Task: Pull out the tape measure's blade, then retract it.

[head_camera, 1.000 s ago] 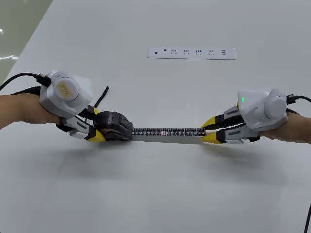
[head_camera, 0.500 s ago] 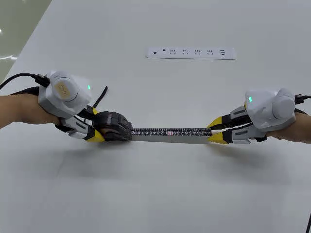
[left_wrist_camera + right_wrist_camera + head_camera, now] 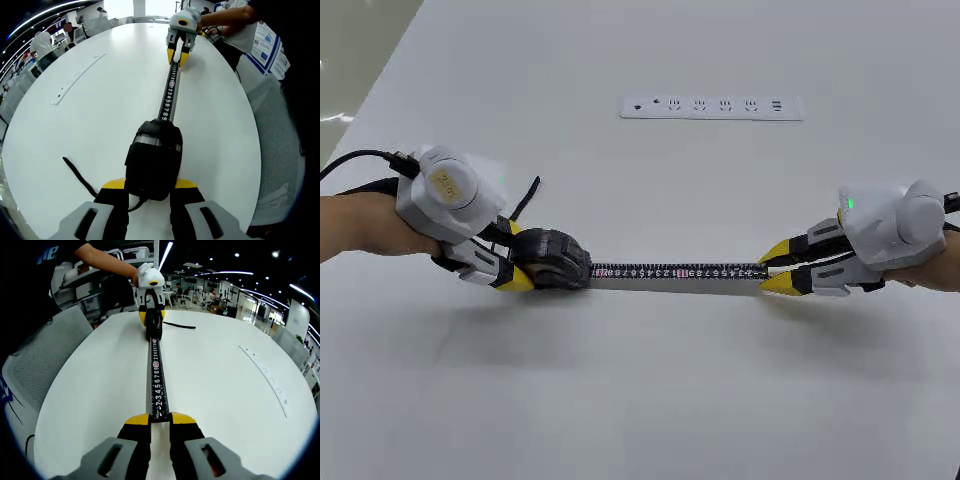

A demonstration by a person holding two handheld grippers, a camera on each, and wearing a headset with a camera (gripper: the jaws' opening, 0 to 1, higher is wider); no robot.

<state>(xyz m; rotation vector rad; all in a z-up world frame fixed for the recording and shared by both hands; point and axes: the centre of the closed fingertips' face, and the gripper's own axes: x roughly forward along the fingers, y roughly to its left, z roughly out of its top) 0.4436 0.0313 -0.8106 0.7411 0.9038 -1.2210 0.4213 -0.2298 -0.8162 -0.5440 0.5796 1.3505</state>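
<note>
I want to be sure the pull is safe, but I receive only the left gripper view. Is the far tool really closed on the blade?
Observer: Yes. The right gripper view shows the right tool shut on the end of the blade, with the lowest numbers just ahead of its yellow tips.
Operator: Thank you. What is behind my own tool? I cannot look there.
Observer: In the head view a black cable leaves the rear of the left tool and runs off the left edge of the picture.
</note>
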